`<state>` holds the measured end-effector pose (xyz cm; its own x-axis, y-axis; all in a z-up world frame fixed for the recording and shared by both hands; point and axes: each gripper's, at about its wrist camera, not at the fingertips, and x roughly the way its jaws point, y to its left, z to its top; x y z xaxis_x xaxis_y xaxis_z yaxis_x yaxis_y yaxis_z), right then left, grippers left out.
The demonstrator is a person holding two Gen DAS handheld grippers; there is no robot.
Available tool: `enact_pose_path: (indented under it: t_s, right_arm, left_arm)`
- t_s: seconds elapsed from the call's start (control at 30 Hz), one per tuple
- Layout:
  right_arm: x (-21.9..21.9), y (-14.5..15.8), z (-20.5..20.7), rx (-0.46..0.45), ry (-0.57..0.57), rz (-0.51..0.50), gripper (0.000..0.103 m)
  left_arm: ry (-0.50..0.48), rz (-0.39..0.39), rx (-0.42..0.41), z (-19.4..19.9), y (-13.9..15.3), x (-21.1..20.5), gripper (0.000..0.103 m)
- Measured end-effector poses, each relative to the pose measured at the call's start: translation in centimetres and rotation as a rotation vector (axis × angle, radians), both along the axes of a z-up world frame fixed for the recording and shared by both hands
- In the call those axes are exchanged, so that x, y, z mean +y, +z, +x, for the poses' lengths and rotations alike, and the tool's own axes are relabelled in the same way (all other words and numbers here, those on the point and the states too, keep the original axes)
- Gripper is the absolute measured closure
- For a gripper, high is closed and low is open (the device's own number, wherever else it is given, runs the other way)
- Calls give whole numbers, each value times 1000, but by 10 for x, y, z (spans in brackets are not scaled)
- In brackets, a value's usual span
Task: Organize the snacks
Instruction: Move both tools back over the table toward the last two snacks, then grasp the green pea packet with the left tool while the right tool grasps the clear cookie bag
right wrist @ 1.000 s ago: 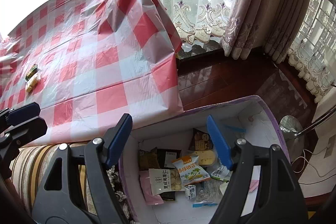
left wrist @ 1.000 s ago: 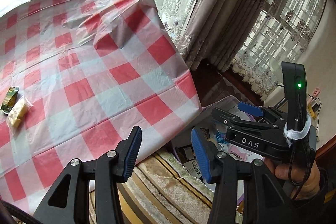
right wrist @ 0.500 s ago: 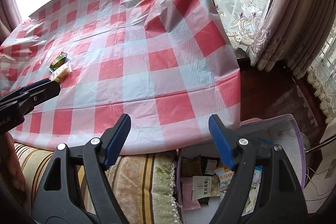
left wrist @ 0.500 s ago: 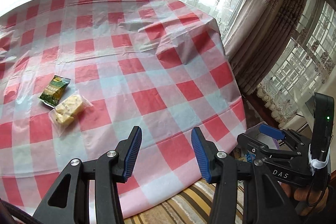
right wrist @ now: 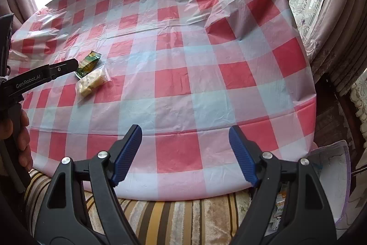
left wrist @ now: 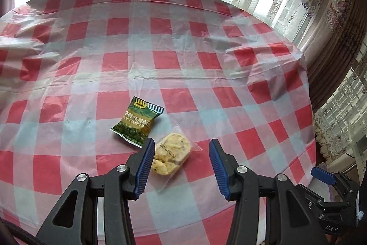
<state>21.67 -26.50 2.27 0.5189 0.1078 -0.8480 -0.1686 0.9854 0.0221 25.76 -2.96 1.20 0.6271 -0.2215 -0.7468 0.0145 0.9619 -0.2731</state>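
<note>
Two snacks lie on the table [left wrist: 206,75], which is covered by a red-and-white checked cloth: a green packet [left wrist: 137,124] and a clear bag of yellow biscuits [left wrist: 172,154]. They sit just beside each other, corners nearly meeting, well in from the table's near edge.

Left tool [left wrist: 180,167]: jaws apart, nothing between the pads. In its own view the biscuit bag lies directly ahead, in the gap between the two blue pads and slightly toward the left one. The green packet lies ahead and to the left, just beyond that left pad. Whether the tool is above the bag or already down at cloth level cannot be told; no contact is visible.

Right tool [right wrist: 185,155]: jaws wide and empty, having just been opening further. It hangs over the near edge of the table, with both snacks well apart from it, far off to its left.

Finding: the left tool is much the nearer to both snacks. The bag's long axis runs diagonally, from near-left to far-right in the left view, so it does not lie square across the pads. In my judgement, the coming move is a grasp of the biscuit bag by the left tool, and a small roll of the wrist would let the pads close across the bag's narrow width.

A storage box [right wrist: 332,167] holding other snacks stands below the table at the right, the likely destination.
</note>
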Motion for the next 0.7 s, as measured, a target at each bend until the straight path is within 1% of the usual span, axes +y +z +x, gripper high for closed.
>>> enact_pose_path:
  t_s: [0.13,0.23,0.57,0.6,0.67,0.7]
  right_arm:
    - [17,-4,8,10,4,16,22]
    - [28,-8,14,20,3,27,22]
    - [64,-15,34,39,-20,52,21]
    - [68,-16,36,40,-24,53,21]
    - [77,-17,40,44,-33,59,21]
    - [81,-18,43,46,-38,65,21]
  left_arm:
    - [28,9,19,17,-12,19,53]
    - [38,32,30,29,-20,28,53]
    - [-12,99,71,60,-48,36,53]
    - [-23,93,74,61,-50,37,53]
    - [-31,106,65,61,-51,38,54]
    - [-31,119,59,61,-51,38,60]
